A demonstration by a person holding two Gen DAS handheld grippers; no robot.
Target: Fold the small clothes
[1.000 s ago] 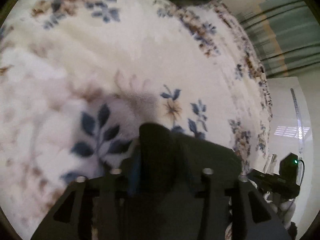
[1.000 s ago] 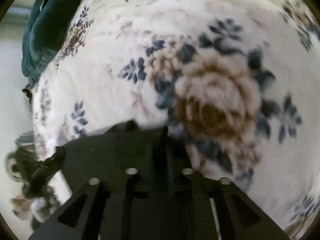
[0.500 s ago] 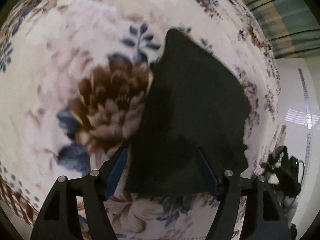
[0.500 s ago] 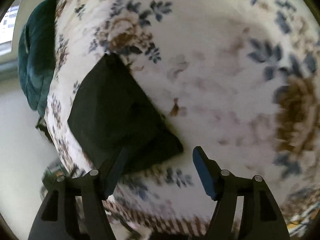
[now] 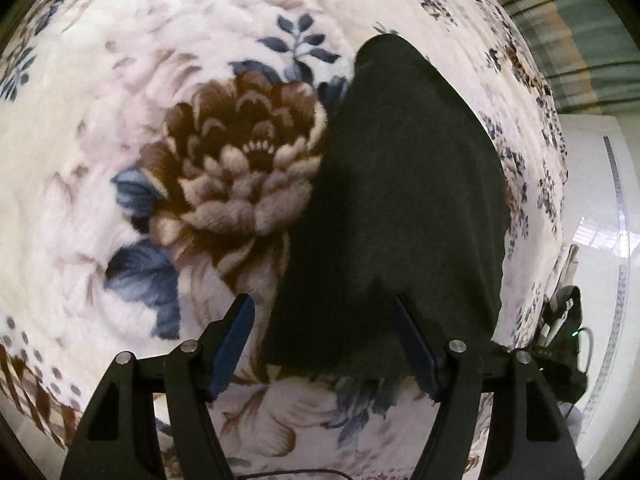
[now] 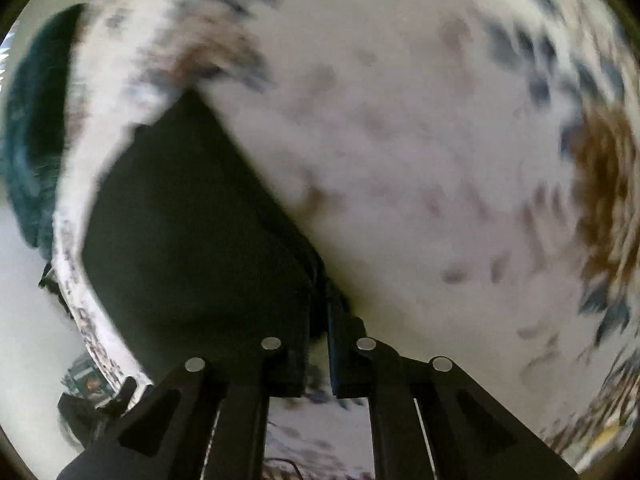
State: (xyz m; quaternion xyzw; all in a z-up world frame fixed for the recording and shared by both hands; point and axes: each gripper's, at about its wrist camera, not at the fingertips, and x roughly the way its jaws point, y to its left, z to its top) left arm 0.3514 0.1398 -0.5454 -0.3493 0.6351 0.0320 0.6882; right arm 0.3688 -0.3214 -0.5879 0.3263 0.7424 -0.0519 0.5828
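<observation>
On floral blanket (image 5: 100, 168): dark garment (image 5: 400, 200) near edge; left tongs (image 5: 324, 320) spread, right tongs (image 6: 318, 320) just closing, pinching garment corner.

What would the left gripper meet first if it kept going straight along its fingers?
Most likely the near edge of the dark folded garment, which lies between the left gripper's open fingers, on the cream floral fleece blanket. Depth is hard to judge.
</observation>
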